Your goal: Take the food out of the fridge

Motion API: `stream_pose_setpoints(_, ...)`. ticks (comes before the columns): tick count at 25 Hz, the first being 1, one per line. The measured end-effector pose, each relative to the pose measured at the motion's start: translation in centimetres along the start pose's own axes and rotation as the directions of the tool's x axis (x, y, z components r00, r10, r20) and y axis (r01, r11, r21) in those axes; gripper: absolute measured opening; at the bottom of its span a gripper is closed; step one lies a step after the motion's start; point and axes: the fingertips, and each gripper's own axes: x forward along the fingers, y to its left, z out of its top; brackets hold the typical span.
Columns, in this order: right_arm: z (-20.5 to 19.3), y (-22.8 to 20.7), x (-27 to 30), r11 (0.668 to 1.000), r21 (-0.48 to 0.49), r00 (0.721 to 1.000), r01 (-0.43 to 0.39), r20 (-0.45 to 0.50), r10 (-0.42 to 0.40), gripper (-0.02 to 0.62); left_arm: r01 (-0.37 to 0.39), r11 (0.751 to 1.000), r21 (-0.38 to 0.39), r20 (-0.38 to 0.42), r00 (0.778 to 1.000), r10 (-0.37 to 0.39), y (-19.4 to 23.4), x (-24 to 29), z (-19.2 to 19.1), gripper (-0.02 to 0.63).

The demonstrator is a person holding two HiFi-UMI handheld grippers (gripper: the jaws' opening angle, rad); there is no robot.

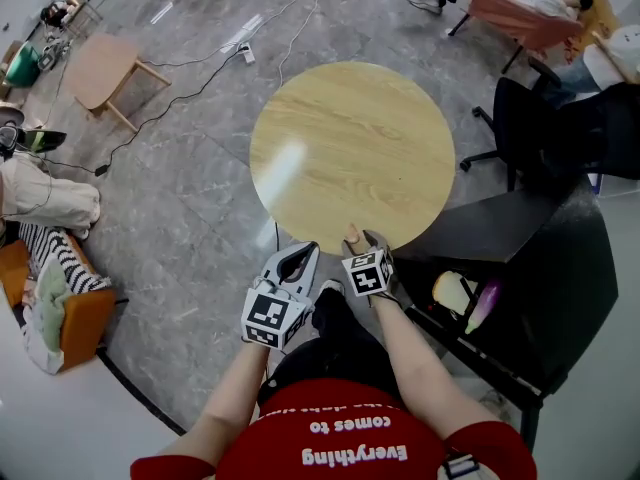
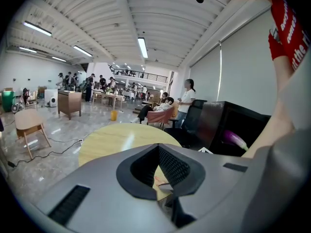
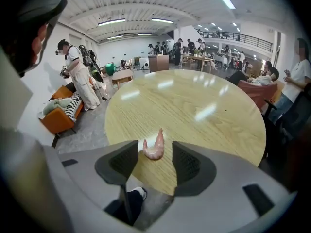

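Note:
A pink shrimp [image 3: 154,147] lies on the round wooden table [image 1: 350,138] close to its near edge. My right gripper [image 1: 362,242] stands open over it, one pad at each side and neither touching it. The shrimp [image 1: 352,235] shows just past those fingers in the head view. My left gripper [image 1: 300,256] hovers off the table's near edge, shut and empty, its pads meeting at the tips [image 2: 158,152]. To the right the black fridge [image 1: 520,268] stands open, with a purple eggplant [image 1: 483,303] and a pale yellowish food item [image 1: 453,290] inside. The eggplant [image 2: 236,140] also appears in the left gripper view.
A black office chair [image 1: 525,128] stands right of the table, beside the fridge. A small wooden side table [image 1: 100,68] and cables on the floor are at far left. An orange sofa [image 1: 70,313] is at near left. A person in white [image 3: 80,76] stands by it.

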Motion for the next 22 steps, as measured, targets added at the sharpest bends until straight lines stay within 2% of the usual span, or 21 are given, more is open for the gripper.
stream_pose_setpoints(5,0.5,0.7,-2.2,1.0,0.02,0.999,0.022,0.042,-0.023,0.201,0.031,0.999,0.026,-0.007,1.0,-0.031,-1.6,-0.7,-0.3,0.006)
stream_pose_setpoints(10,1.7,1.1,-5.0,0.997,0.078,0.991,0.02,0.133,-0.03,0.201,0.046,0.997,0.057,-0.004,0.999,-0.046,-3.2,-1.4,-0.6,0.006)
stream_pose_setpoints(15,1.8,1.4,-8.4,0.991,0.127,0.971,0.039,0.229,-0.067,0.199,0.048,0.995,0.085,0.012,0.999,-0.05,-4.6,-2.8,-0.4,0.006)
stream_pose_setpoints(22,4.2,3.1,-16.1,0.983,0.184,0.928,-0.016,0.368,-0.054,0.199,0.053,0.992,0.113,0.061,0.996,-0.06,-6.7,-5.3,0.7,0.006)
